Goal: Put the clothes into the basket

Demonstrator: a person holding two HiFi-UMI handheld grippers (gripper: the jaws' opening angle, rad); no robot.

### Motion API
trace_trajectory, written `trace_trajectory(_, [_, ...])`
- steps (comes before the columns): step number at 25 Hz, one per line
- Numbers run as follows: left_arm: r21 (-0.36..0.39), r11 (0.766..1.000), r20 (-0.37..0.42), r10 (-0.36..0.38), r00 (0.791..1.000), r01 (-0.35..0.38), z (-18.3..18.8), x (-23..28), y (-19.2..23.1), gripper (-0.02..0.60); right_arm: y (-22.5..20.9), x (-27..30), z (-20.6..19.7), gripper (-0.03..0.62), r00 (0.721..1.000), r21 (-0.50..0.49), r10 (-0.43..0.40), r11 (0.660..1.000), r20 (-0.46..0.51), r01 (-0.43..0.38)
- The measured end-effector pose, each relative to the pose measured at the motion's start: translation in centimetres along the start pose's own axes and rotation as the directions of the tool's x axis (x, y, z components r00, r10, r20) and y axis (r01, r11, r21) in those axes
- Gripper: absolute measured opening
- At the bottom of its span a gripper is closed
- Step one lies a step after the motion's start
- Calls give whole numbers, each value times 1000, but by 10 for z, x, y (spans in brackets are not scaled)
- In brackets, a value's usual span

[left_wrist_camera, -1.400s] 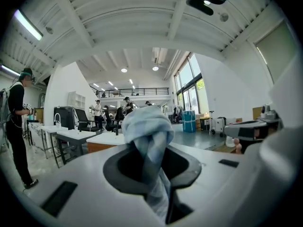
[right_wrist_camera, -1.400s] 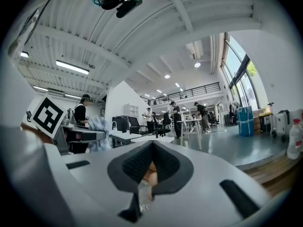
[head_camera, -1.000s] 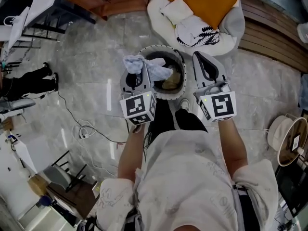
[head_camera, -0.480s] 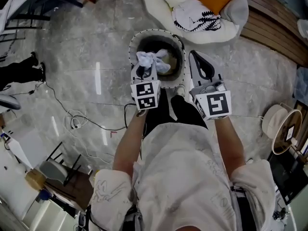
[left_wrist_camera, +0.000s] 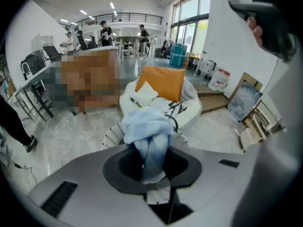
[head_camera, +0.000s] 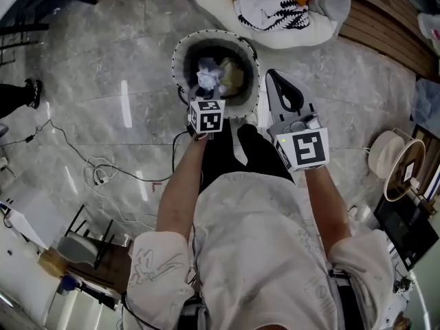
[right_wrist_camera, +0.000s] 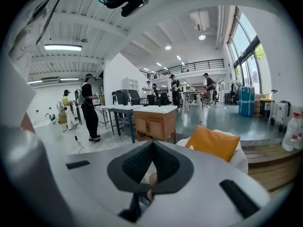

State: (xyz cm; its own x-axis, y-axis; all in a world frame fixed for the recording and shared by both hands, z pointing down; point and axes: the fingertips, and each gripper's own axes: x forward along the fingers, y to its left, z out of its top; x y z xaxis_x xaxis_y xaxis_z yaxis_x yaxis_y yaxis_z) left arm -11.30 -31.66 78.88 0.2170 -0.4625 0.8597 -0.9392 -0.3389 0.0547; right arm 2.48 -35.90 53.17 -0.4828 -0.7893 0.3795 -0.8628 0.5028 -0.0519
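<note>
The left gripper (head_camera: pixel 204 89) pinches a light blue cloth (left_wrist_camera: pixel 149 126) in its jaws over the open basket (head_camera: pixel 180 53), where a beige garment (head_camera: pixel 232 78) already lies. The right gripper (head_camera: pixel 278 80), jaws pressed together, holds nothing. It seems a patterned garment (head_camera: pixel 271 9) remains on the beanbag (head_camera: pixel 331 5).

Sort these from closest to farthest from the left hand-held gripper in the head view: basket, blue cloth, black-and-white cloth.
1. Blue cloth: pinched by the left hand-held gripper itself.
2. Basket: just around and beneath it.
3. Black-and-white cloth: farthest, up at the picture's top.
</note>
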Motion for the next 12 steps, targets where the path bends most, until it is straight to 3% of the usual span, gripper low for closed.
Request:
trace_trajectory(2, [-15,1000,-62,-7,998,6,-18,16,3,83,5,4,-5,-12,1000,-4,6,1000,-15,-7])
trace_trajectory(7, [-169,986,-180,-48,983,17,-50,37,10,83,21,8,-14,-12,998,0,30,1000,-48,-30])
trace_trajectory(12, [-192,981,-221,-81,972,38,-48,44,10,84,29,13,-13,-12,998,-1,29,1000,-58,-29])
